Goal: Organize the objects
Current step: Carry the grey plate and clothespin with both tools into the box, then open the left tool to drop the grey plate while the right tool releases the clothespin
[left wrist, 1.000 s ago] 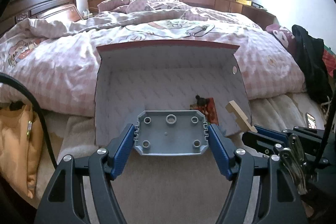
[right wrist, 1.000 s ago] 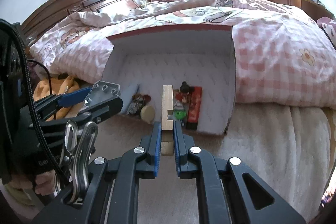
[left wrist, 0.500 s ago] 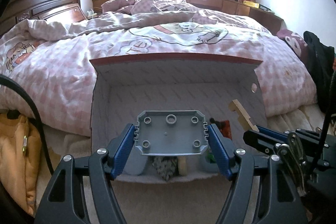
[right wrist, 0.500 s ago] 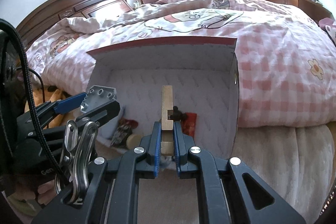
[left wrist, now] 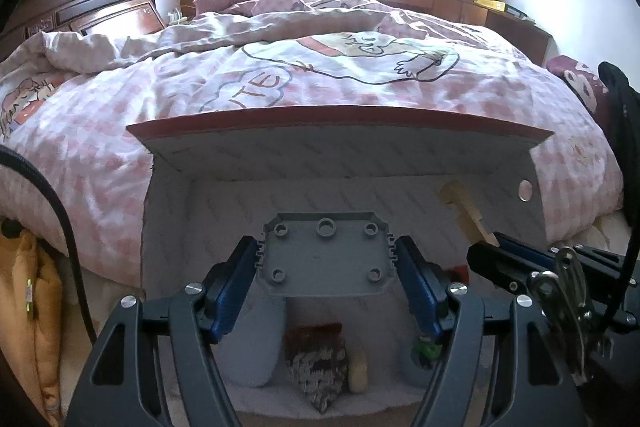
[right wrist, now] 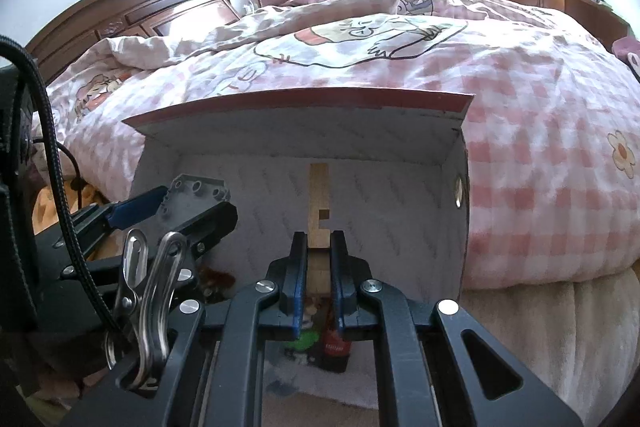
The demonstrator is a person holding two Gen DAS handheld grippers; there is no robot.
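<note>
Your left claw is clamped on the grey studded plate, jaws spread wide against its two short sides, the plate lying flat with its studs up. Your right claw is pinched almost fully together on the notched wooden block, whose long axis runs straight ahead along the fingers.

The box stands open directly ahead of and below both claws, at the foot of the bed. Both pieces already hang past its near edge, above its floor, so you likely only need to go down and let go. Neither hand is clearly the nearer; they sit side by side, the plate to the left of the block.

The left view shows what lies under the plate: a patterned bundle, a pale round piece and something green. The right view instead shows a green toy and a red item beneath the block, and the box's right wall close by.
</note>
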